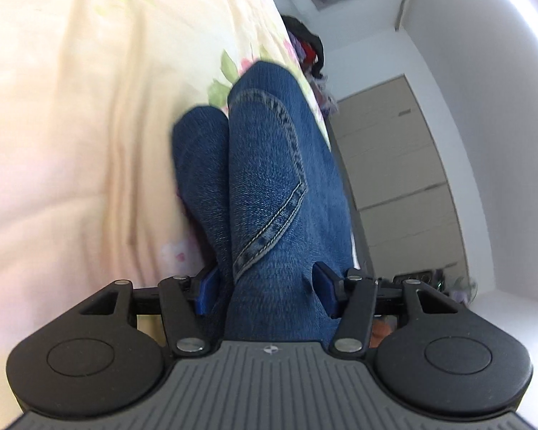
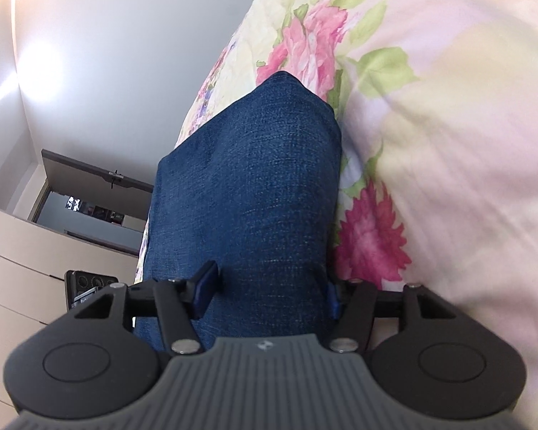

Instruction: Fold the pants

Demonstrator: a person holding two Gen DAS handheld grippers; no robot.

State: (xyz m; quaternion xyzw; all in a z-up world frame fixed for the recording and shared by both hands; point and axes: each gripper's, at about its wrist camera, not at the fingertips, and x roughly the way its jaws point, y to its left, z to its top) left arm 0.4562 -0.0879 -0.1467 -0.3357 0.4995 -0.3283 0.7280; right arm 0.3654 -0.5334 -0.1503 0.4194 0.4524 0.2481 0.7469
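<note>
The bed [image 2: 448, 143], under a floral sheet, fills the right of the right wrist view and the left of the left one; the pants [image 2: 247, 186], blue denim, lie on it up each frame's centre. They look heavy, thick, limp, not slippery: best taken at a stitched seam [image 1: 269, 229] or folded edge. The left tongs [image 1: 267, 292] and right tongs [image 2: 269, 290] stand partly open astride the denim, seemingly not pinching it.

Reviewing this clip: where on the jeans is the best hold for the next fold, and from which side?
Probably the near folded edge of the jeans, approached head-on from the bed's near side. The denim lies in a thick, flat stack pointing away, and that end already sits between the jaws of each hand-held gripper, left and right.
</note>
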